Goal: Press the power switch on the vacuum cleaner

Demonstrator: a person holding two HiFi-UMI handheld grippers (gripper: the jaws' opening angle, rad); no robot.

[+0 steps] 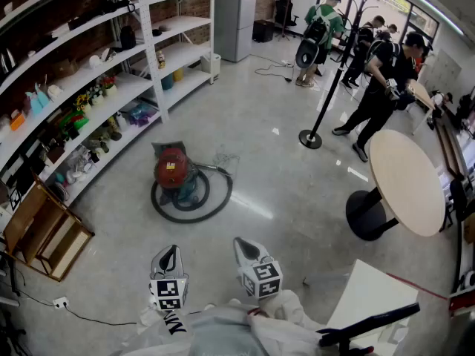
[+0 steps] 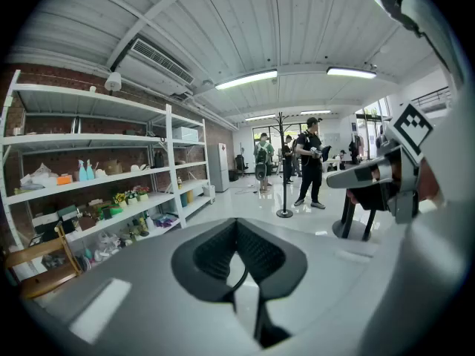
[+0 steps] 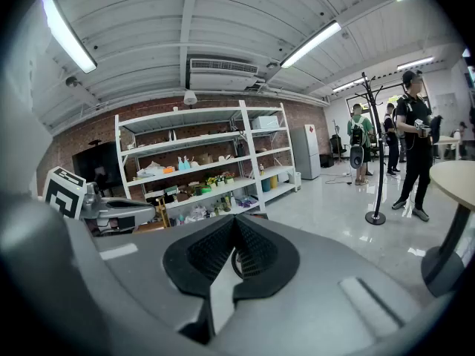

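A red canister vacuum cleaner [image 1: 172, 167] stands on the pale floor, its dark hose [image 1: 194, 206] looped around it. It is well ahead of both grippers and out of either gripper view. My left gripper [image 1: 168, 255] and right gripper [image 1: 244, 246] hang side by side low in the head view, both pointing forward, both shut and empty. In the left gripper view the left gripper's [image 2: 237, 230] black pads meet at the tip. The right gripper's [image 3: 236, 224] pads meet the same way in its own view.
White shelving [image 1: 111, 95] full of small items lines the left wall, with a wooden crate [image 1: 44, 232] at its near end. A round table [image 1: 404, 180] and a coat-stand pole [image 1: 312, 136] stand to the right. Several people [image 1: 386, 80] are at the back.
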